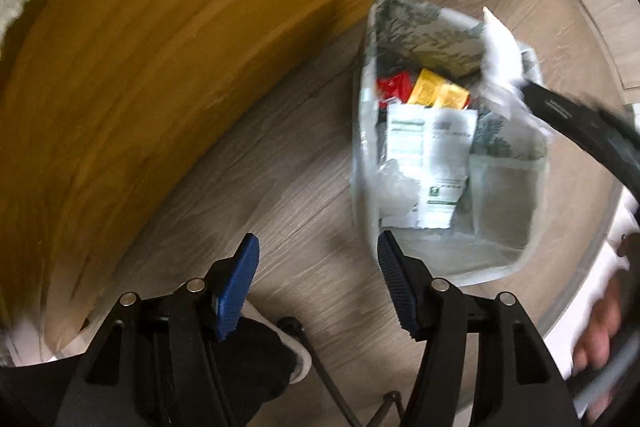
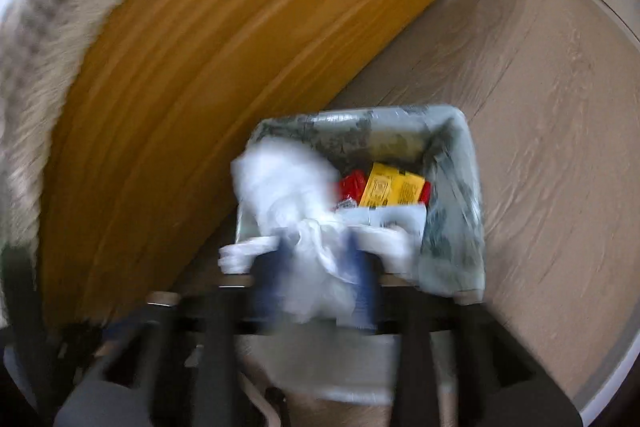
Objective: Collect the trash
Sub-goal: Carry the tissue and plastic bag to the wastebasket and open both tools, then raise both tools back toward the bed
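A pale patterned bin stands on the floor and holds a red pack, a yellow pack and white printed wrappers. My left gripper hangs open over the floor beside the bin's near corner, with nothing between its blue pads. A crumpled white wad sits at the tip of the other gripper's black body, over the bin's far rim. In the blurred right wrist view my right gripper has its fingers parted, and the white wad lies between them above the bin.
An orange wooden furniture panel rises right beside the bin, also seen as the panel topped by a pale fuzzy cover. Grey wood floor spreads to the right. A person's dark-socked foot and hand show low in frame.
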Tool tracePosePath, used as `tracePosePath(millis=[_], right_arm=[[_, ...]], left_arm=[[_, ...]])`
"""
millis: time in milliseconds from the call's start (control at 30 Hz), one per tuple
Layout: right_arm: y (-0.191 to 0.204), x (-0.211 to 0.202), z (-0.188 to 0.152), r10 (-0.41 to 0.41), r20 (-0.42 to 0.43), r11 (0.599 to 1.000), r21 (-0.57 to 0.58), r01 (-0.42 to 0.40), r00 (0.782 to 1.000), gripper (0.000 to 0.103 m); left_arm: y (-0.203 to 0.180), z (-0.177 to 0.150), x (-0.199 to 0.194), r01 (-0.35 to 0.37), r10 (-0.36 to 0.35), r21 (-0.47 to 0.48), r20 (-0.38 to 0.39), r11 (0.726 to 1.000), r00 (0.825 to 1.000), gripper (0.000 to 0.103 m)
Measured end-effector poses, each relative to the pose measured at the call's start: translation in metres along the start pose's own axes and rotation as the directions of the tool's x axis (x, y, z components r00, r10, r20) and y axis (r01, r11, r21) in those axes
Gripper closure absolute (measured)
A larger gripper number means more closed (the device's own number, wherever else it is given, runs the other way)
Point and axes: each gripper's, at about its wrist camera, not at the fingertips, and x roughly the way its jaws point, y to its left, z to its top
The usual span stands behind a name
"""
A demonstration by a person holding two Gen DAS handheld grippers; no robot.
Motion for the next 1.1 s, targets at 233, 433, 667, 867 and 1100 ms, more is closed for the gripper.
tracePosePath(millis=[233, 433, 667, 867, 1100], right_arm=[[-0.018, 0.020, 0.000, -0.003, -0.042, 0.999, 0.049, 0.005, 0.999, 0.035], [-0.046, 0.007, -0.028, -0.099, -0.066, 0.994, 0.041, 0.102, 0.993, 0.035], [-0.061, -0.035, -0.063, -0.184, -0.020, 0.983, 0.012, 0.184, 0.983, 0.035], [-0.050, -0.089, -0.081, -0.181, 0.054, 0.984, 0.005, 0.181, 0.982, 0.035], [0.006, -0.179, -0.067, -0.230, 0.257, 0.964, -0.072, 0.256, 0.939, 0.035]], left_arm=[[-0.011, -0.001, -0.020, 0.057, -0.059, 0.036, 0.064, 0.998, 0.996, 0.039], [-0.016, -0.004, -0.020, 0.020, -0.024, 0.060, 0.072, 0.998, 0.997, 0.039], [-0.032, -0.015, -0.033, 0.021, -0.036, 0.123, 0.120, 0.992, 0.992, 0.039], [-0.037, -0.029, -0.094, 0.056, -0.105, 0.188, 0.261, 0.981, 0.960, 0.039], [0.024, -0.068, -0.237, 0.119, -0.211, 0.208, 0.509, 0.971, 0.834, 0.039]])
